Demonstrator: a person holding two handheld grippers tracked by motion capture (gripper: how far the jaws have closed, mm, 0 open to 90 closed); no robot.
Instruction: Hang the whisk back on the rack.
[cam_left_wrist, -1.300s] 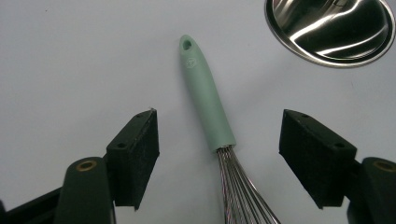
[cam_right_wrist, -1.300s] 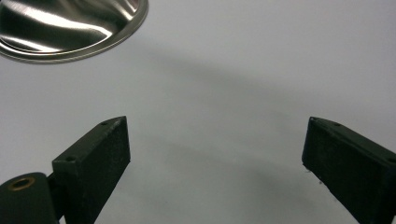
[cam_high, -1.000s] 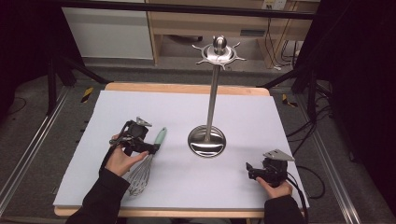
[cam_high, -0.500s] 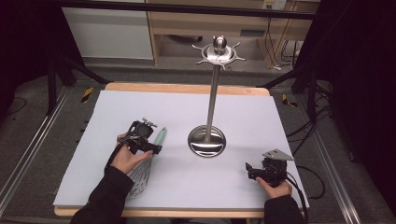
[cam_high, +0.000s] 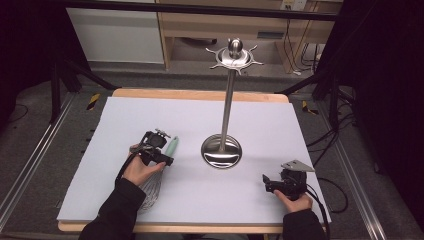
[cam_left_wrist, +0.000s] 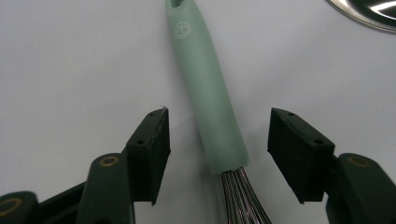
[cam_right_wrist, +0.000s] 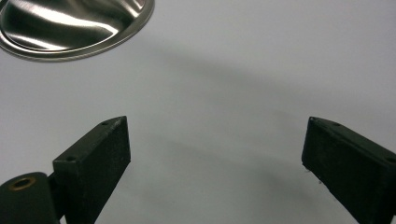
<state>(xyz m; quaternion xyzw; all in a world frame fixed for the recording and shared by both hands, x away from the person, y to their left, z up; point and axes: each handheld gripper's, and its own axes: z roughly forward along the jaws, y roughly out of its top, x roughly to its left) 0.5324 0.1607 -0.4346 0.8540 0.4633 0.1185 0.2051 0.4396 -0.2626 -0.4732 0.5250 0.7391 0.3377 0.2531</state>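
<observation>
Whisk (cam_high: 159, 172) is what the moment turns on: it lies flat on the white table cover (cam_high: 130, 120), left of centre, its mint-green handle (cam_left_wrist: 205, 98) pointing away toward the far edge and its wire loops trailing back under the person's left forearm. The left gripper (cam_left_wrist: 217, 149) straddles that handle near where the wires enter it, jaws spread, one on each side with a gap to either face, so nothing is grasped yet.

From where things stand, the step looks like closing on the handle. It would go best if the jaws settled lower and squared up, since the handle runs slightly aslant between them; pinching on the thick lower part, just above the wires, should give the firmest hold. The handle looks matte and a little rubbery, tapering toward a tip with a hanging hole and a small embossed mark, so it ought to grip well; the wires are thin, shiny and springy, a poor place to clamp.

Just right of the whisk stands a polished steel rack (cam_high: 221, 150): a round dished base, a slim pole, and a hooked crown on top. The right gripper (cam_high: 272, 183) rests near the front right corner, well apart, jaws wide and empty.
</observation>
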